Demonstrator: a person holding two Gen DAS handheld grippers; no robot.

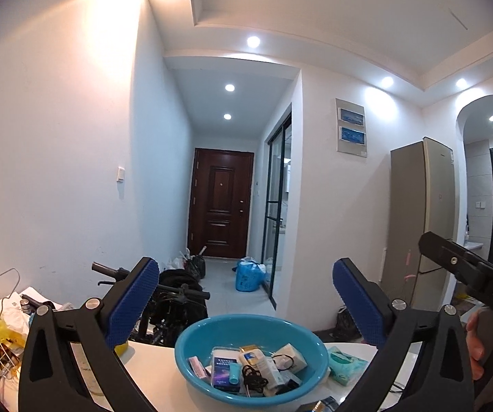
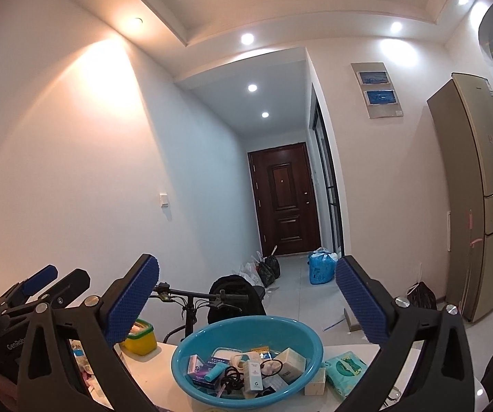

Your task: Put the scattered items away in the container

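Two claws, left claw (image 1: 246, 304) and right claw (image 2: 248, 300), spread empty above full blue basin (image 1: 191, 343); green tissue pack (image 2: 346, 372) outside, likely overlooked or nudged off bench (image 2: 164, 377).

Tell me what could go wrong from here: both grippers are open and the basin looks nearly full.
1. The blue basin is heaped with boxes and tubes, so another item may slide back out.
2. The green tissue pack and a small cream box lie outside, tight against the basin's wall; reaching for them could nudge the basin.
3. The black cable lies loose on top and may snag the fingers.
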